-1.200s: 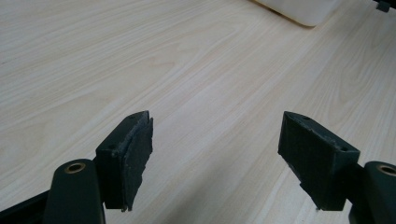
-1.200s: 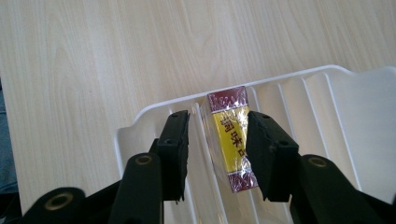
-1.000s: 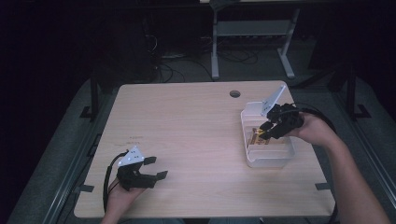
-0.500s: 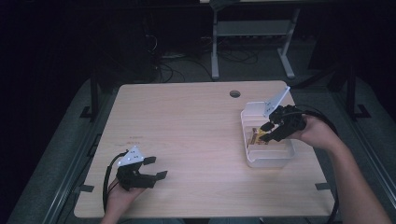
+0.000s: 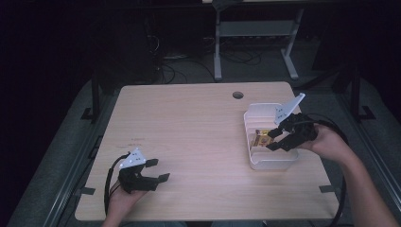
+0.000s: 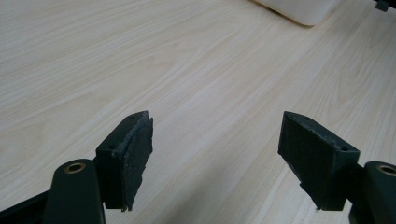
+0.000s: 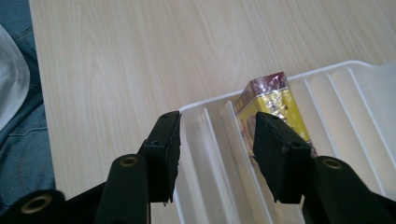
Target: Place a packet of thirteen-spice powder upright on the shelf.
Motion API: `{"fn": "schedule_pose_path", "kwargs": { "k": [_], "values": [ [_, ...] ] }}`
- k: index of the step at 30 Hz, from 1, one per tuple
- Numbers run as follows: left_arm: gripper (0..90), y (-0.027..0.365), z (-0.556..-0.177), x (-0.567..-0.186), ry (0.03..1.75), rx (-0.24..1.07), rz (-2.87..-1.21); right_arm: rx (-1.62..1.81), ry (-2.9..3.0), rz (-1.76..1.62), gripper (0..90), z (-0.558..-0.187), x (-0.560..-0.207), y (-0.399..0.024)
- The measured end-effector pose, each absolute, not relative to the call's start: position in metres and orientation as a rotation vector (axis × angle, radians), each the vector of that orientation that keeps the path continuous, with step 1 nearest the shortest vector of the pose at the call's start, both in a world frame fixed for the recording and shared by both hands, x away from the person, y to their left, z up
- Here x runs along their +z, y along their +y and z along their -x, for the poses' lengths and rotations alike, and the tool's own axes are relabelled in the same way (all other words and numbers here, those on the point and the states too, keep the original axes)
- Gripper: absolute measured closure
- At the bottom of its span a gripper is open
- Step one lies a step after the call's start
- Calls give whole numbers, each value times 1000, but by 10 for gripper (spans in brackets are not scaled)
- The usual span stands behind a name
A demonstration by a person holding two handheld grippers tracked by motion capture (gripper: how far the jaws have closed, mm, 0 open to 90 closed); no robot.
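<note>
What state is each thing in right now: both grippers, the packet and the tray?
Left gripper: open, nothing between its jaws, low over bare table.
Right gripper: open, jaws just been opening, nothing gripped.
Yellow packet: released, standing in a tray slot.
White ribbed tray: flat on the table.

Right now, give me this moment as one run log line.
right gripper: open, fingers just opening, over white tray | yellow packet: in tray, released | left gripper: open, empty, idle on table

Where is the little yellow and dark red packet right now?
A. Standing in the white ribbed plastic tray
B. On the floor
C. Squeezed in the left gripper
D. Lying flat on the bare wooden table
A: the yellow and dark red packet stands between the ribs of the white plastic tray, beside the right gripper, whose jaws have just been opening.
</note>
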State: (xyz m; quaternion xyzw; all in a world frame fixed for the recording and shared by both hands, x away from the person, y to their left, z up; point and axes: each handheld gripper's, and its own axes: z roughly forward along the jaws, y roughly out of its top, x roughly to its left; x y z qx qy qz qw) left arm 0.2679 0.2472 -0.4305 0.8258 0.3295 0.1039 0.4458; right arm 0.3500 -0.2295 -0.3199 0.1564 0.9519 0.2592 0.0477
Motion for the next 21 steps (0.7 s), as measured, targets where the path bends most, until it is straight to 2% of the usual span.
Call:
{"fn": "schedule_pose_path", "kwargs": {
  "k": [21],
  "values": [
    [253, 247, -268, -430, 813, 257, -2046, 917, 2883, -494, 430, -316, -342, -228]
  ]
}}
